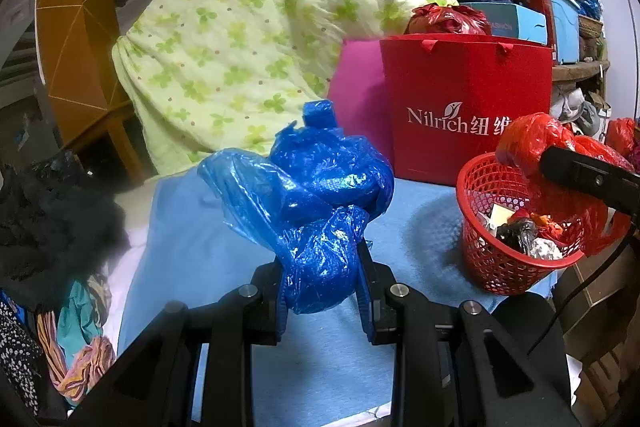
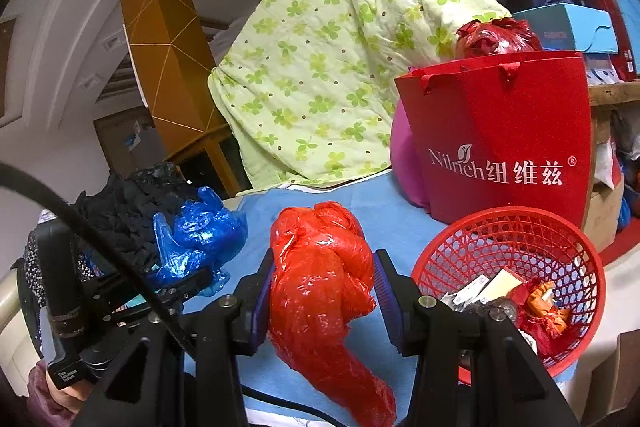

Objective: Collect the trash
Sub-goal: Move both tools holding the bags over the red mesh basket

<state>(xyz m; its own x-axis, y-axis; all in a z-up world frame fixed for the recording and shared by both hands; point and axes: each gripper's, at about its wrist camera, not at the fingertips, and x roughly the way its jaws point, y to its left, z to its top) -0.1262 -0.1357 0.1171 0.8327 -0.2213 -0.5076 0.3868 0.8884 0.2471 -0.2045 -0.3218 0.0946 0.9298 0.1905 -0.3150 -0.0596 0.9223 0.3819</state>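
Crinkled blue plastic bag (image 1: 320,203) clamped in left fingers (image 1: 366,291); red plastic bag (image 2: 320,283) in right fingers (image 2: 384,291).

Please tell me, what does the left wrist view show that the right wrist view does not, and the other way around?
Only the left wrist view shows the left hand-held gripper from behind, closed on the blue plastic bag, and striped fabrics at lower left.

Only the right wrist view shows the right hand-held gripper from behind, closed on the red plastic bag, and the full bag logo.

Both show the red mesh basket holding trash, the red paper bag, the green floral quilt and the blue cloth.
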